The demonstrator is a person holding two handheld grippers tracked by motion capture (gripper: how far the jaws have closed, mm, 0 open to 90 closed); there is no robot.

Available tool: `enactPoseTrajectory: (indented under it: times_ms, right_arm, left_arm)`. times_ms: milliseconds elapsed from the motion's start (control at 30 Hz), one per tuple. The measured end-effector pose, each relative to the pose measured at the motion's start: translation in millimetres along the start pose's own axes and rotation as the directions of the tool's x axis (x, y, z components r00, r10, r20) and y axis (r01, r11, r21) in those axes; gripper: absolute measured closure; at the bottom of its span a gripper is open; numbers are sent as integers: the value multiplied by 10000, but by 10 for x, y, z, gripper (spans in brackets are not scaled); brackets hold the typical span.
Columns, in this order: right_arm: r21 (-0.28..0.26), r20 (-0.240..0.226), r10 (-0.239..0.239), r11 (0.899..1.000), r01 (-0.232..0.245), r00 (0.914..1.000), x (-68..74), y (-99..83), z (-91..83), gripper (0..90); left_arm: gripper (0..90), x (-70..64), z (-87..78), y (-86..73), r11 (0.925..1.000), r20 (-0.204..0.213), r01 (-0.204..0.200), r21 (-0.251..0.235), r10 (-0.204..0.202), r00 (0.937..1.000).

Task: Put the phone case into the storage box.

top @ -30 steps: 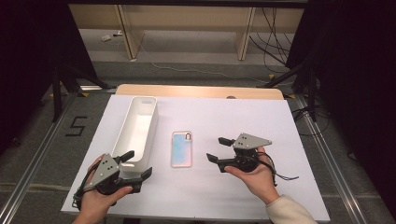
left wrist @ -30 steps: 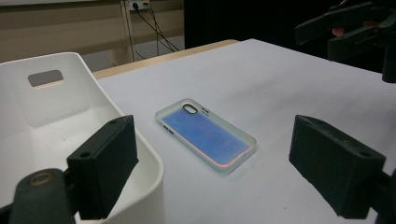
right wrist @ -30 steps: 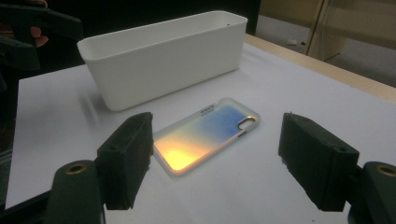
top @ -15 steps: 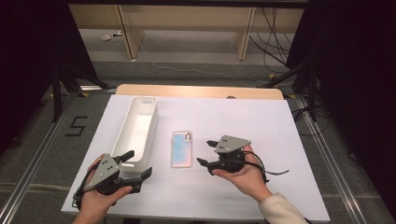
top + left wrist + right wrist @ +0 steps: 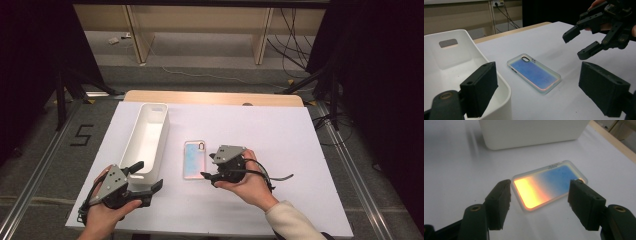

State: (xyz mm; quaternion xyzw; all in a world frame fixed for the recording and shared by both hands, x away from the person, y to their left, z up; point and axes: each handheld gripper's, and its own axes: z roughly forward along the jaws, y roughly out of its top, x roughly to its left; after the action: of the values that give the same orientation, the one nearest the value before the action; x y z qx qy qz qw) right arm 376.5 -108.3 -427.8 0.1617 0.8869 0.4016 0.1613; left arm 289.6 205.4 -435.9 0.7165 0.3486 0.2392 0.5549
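Note:
A clear phone case (image 5: 194,160) with a blue-to-orange sheen lies flat on the white table, just right of a long white bin (image 5: 147,137). My right gripper (image 5: 209,166) is open at the case's right edge, its jaws pointing left. In the right gripper view the open gripper (image 5: 540,202) hovers low, and the case's (image 5: 549,185) near short end lies between the jaws, untouched. My left gripper (image 5: 148,176) stays open near the bin's front end, holding nothing. From the left gripper view (image 5: 541,95), the case (image 5: 534,73) lies ahead and the right gripper (image 5: 580,42) hangs beyond it.
The white bin (image 5: 454,57) has a handle slot in its end wall and looks empty; its side wall (image 5: 531,132) stands just past the case. White table surface (image 5: 280,130) stretches to the right, with a wooden strip along the far edge.
My right gripper has moved left and down from the table's right-middle to the phone case, jaws now straddling its end. The left gripper has stayed put.

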Motion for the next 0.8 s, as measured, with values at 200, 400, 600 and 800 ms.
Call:
enactPoseTrajectory:
  times_ms: [200, 400, 600, 800]
  right_arm:
    - [546, -287, -179, 9983, 195, 9994, 0, 47, 160, 364]
    - [1691, -744, -575, 9831, 694, 9956, 35, 96, 394, 363]
    - [2493, -884, -1171, 9589, 1358, 9892, 56, 96, 634, 374]
    - [3127, -1047, -1387, 9354, 1650, 9848, 29, 110, 738, 388]
  left_arm:
    - [145, 10, -2, 1, 10000, 0, 4, -11, -4, 10000]
    - [145, 10, -7, 3, 10000, 12, 49, -48, -49, 10000]
    - [145, 4, -10, 5, 10000, 58, -11, -38, 12, 10000]
    - [145, 3, -6, 3, 10000, 70, 44, -33, -44, 10000]
